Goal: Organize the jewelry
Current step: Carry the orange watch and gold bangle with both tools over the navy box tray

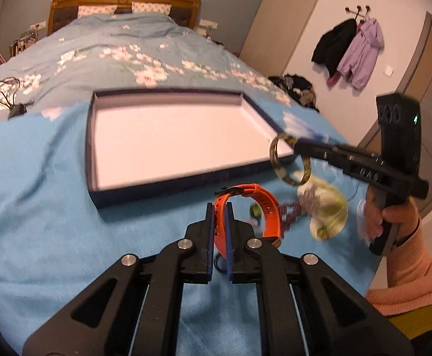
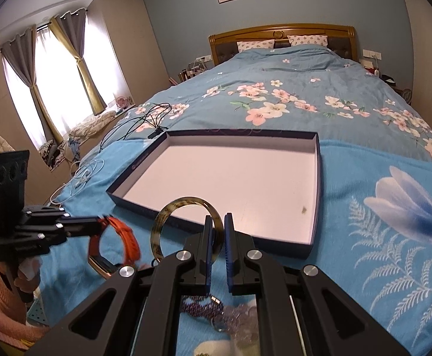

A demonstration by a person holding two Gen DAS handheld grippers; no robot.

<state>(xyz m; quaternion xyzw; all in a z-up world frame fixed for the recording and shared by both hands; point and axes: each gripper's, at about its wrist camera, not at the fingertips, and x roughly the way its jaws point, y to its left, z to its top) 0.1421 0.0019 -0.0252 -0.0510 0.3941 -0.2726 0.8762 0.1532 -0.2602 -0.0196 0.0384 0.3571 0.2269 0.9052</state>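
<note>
Both pieces are best carried level over the tray (image 2: pixel 318 184) wall and set down apart on its bare floor, near separate corners, so that no tangling is caused. The left gripper (image 1: pixel 220 210) is clenched on the orange watch (image 1: pixel 250 204) strap, just off the tray's near edge. The right gripper (image 2: pixel 217 222) is clamped on the bangle (image 2: pixel 168 216), held above the tray's near edge.
</note>
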